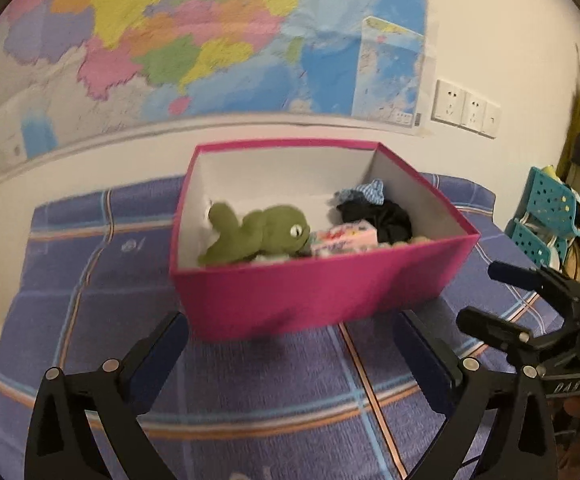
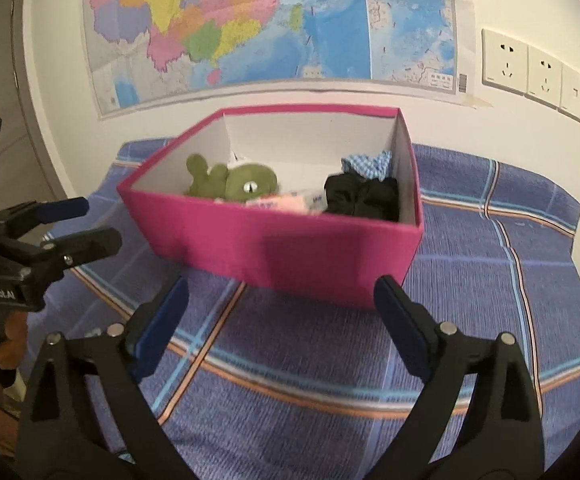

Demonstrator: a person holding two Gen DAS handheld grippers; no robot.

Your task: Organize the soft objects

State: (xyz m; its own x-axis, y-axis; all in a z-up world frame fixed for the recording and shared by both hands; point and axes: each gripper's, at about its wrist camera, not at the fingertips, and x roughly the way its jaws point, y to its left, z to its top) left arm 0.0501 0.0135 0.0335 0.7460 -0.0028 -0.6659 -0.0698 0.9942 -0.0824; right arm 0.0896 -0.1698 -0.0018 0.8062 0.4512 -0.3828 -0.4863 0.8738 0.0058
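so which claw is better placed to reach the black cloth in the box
Probably the right claw. Both claws are open and empty in front of the pink box, but the black cloth lies at the box's right end, on the right claw's side. The left claw sits nearer the green plush.

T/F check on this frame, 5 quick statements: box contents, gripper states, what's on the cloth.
1. The green plush toy lies inside the pink box. True.
2. The left gripper is shut on a black garment. False: its jaws stand wide open with nothing between them; the black cloth lies in the box.
3. The right gripper is open and empty. True.
4. The box stands on a bare wooden table. False: it sits on a blue plaid cloth.
5. The blue checked fabric lies outside the box on the cloth. False: it is inside, at the far corner by the black cloth.
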